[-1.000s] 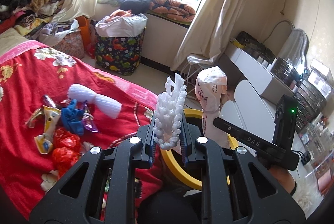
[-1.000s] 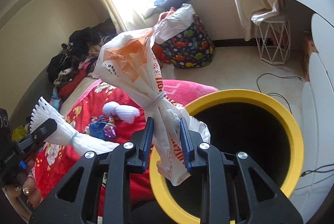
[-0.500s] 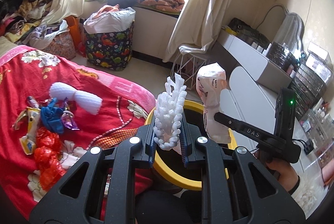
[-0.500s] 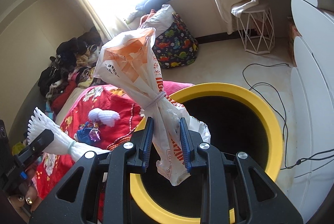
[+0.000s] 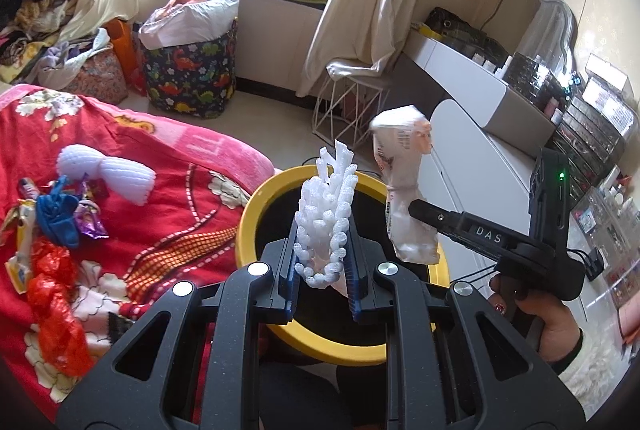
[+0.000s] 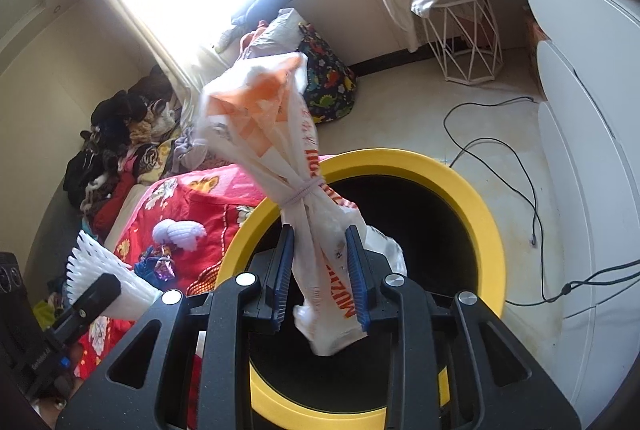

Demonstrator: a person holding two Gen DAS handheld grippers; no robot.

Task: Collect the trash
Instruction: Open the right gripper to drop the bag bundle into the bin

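Note:
My left gripper (image 5: 323, 266) is shut on a white foam fruit net (image 5: 326, 218) and holds it above the yellow-rimmed black bin (image 5: 256, 205). My right gripper (image 6: 320, 286) has its jaws parted around a tied white and orange plastic bag (image 6: 280, 133), which is blurred and hangs over the bin's rim (image 6: 472, 189). The bag (image 5: 404, 185) and right gripper also show in the left wrist view. More trash lies on the red blanket: a second foam net (image 5: 108, 171), blue and purple wrappers (image 5: 60, 213) and a red plastic bag (image 5: 56, 302).
The bed with the red floral blanket (image 5: 160, 230) is left of the bin. A dinosaur-print basket (image 5: 188, 77), a white wire stool (image 5: 352, 105), white cabinets (image 5: 472, 165) and floor cables (image 6: 520, 165) surround it. Clothes are piled by the window.
Both grippers moved over the bin's opening. My right gripper's jaws have opened and the plastic bag has started to slip and blur. The left still grips the foam net.

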